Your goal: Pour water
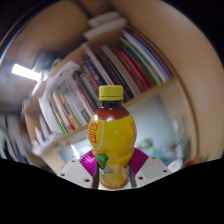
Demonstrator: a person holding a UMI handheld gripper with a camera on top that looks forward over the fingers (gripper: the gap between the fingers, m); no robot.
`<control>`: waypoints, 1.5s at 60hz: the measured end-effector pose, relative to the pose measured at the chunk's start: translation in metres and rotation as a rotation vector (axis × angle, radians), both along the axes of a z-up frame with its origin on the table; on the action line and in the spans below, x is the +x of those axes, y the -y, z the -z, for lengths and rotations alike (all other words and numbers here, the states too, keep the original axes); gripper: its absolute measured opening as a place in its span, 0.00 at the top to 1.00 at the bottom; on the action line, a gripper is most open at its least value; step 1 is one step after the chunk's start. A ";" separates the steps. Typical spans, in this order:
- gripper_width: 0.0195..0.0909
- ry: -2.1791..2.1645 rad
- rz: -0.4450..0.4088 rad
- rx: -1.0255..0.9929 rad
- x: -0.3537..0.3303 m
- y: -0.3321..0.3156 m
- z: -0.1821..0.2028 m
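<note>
The fingers [112,165] are closed on a bottle [111,137] of yellow drink, one pink pad [89,160] pressed to each side of its lower body. The bottle stands upright between them, yellow cap [111,93] on, with a red and yellow label round its middle. It appears lifted, with no support visible under it. Behind the bottle a bookshelf [110,70] leans across the view, its shelves packed with rows of books and magazines. Above the bookshelf runs the ceiling, with a bright strip light [25,72] beside the bookshelf's upper end.
</note>
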State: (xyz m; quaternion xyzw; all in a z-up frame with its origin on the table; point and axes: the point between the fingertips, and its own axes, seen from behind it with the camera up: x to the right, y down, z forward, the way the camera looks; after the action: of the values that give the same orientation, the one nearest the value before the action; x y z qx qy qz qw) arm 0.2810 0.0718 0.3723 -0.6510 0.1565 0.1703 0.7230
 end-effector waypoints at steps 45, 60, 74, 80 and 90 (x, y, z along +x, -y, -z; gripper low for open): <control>0.57 0.402 0.151 -0.364 0.105 -0.008 0.309; 0.07 0.433 0.129 -0.520 0.106 0.021 0.326; 0.09 0.394 0.141 -0.574 0.078 0.107 0.307; 0.09 0.386 0.147 -0.569 0.053 0.153 0.282; 0.09 0.392 0.165 -0.559 0.005 0.225 0.236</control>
State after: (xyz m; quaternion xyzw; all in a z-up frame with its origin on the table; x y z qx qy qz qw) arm 0.2859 -0.1527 0.1363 -0.8292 0.1075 -0.0664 0.5444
